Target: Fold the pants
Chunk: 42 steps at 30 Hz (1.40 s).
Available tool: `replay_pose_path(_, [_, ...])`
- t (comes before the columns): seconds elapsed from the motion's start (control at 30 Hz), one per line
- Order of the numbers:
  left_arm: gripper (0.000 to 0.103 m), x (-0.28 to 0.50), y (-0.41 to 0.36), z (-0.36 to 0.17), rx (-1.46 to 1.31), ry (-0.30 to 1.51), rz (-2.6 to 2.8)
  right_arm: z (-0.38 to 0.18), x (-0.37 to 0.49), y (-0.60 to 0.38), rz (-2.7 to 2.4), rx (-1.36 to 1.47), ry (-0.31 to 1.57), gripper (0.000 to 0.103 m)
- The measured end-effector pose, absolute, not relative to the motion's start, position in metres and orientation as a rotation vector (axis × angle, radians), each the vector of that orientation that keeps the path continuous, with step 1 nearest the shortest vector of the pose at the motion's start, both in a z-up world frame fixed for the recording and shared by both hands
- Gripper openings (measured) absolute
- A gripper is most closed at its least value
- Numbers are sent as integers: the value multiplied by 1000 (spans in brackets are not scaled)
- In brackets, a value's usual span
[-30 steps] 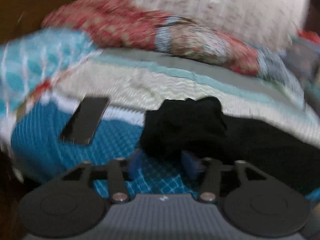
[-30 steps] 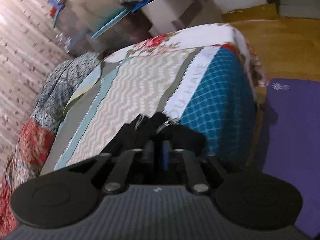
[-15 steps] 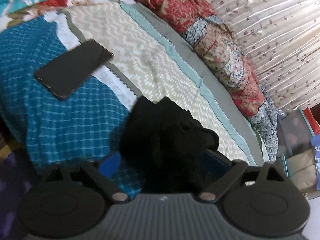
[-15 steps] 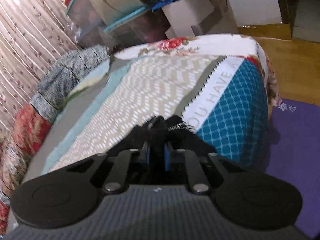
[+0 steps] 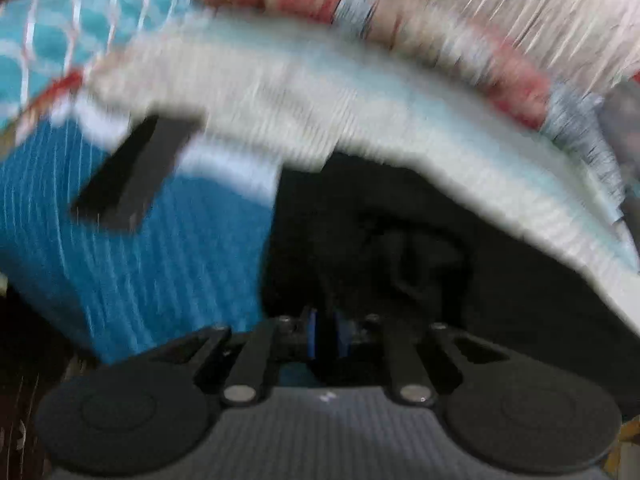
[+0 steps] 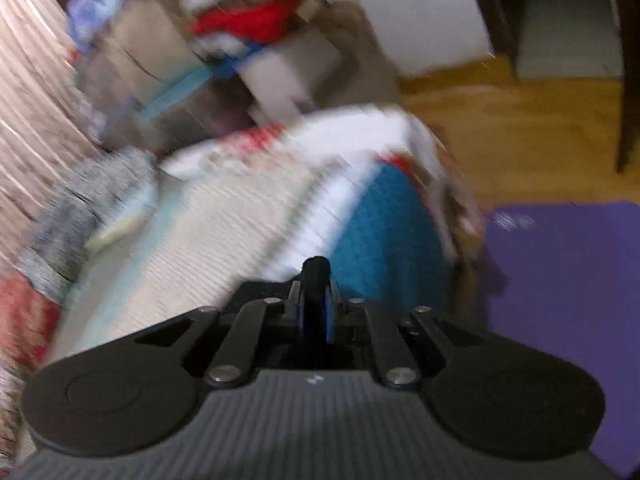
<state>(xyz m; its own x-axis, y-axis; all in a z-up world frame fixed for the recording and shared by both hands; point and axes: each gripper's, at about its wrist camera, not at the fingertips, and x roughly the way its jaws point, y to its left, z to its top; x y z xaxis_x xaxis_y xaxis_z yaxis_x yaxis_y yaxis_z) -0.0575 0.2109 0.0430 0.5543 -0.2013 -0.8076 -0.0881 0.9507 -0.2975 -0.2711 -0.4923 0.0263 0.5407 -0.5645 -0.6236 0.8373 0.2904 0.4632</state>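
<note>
The black pants [image 5: 400, 248] lie bunched on the bed's patterned cover, filling the lower middle and right of the blurred left wrist view. My left gripper [image 5: 325, 334] is shut on the near edge of the pants. In the right wrist view my right gripper [image 6: 316, 304] is shut on a narrow fold of the black pants [image 6: 316, 270] that pokes up between the blue pads, held above the bed's cream and blue cover [image 6: 248, 240].
A black phone [image 5: 132, 172] lies on the blue part of the cover, left of the pants. Red and grey patterned pillows [image 5: 440, 40] line the far side by a curtain. A purple mat [image 6: 560, 300] lies on the wooden floor beside the bed. Cluttered boxes [image 6: 240, 52] stand beyond it.
My left gripper has closed from open onto the pants. Both views are now blurred from fast motion. The right gripper stays shut on the fabric, with less of the pants showing.
</note>
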Motion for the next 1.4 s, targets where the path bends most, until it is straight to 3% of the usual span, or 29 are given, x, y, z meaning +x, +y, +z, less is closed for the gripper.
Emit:
replay_pose_path(0.07, [37,-61,216,42,-349,992,-24,6,-272,-492,-997,847,440,18])
replay_pose_path(0.1, [53,-63,220,46,-353,986,5,0,-276,-493,-991,872,441,21])
replay_pose_path(0.13, [58,-66,224,52,-373,972,22,-4,-282,-493,-983,912,416,33])
replay_pose_path(0.17, [58,-69,231,57,-406,952,15,-6,-292,-497,-965,964,368,55])
replay_pose_path(0.2, [62,-73,238,63,-455,929,-3,-6,-301,-499,-946,1012,307,62])
replay_pose_path(0.3, [94,-76,252,69,-603,889,-39,-1,-318,-504,-911,1064,188,66])
replay_pose_path(0.37, [92,-69,248,67,-627,909,-35,3,-319,-505,-878,1037,177,66])
replay_pose_path(0.53, [76,-58,225,88,-510,842,-18,3,-313,-506,-834,990,174,70])
replay_pose_path(0.7, [76,-52,197,123,-389,719,-28,-5,-309,-514,-816,959,193,73])
replay_pose_path(0.77, [76,-45,182,124,-367,731,-82,-11,-304,-518,-800,957,208,85])
replay_pose_path(0.9, [76,-30,148,107,-304,806,-166,-31,-294,-522,-738,1036,243,85])
replay_pose_path(0.93, [76,-26,139,99,-281,831,-173,-35,-293,-521,-704,1074,244,80])
replay_pose_path(0.97, [76,-21,134,93,-269,855,-170,-37,-292,-520,-673,1098,249,60])
replay_pose_path(1.03, [76,-17,126,78,-265,907,-168,-32,-289,-512,-692,1060,286,40])
replay_pose_path(1.07, [76,-15,124,73,-261,925,-166,-26,-288,-507,-712,1020,303,32])
replay_pose_path(1.13, [76,-13,118,66,-242,948,-161,-13,-287,-499,-729,952,326,26])
replay_pose_path(1.3, [77,-18,109,56,-194,949,-168,21,-278,-473,-834,749,376,23])
replay_pose_path(1.4, [77,-16,109,51,-186,957,-165,25,-268,-471,-844,670,410,46])
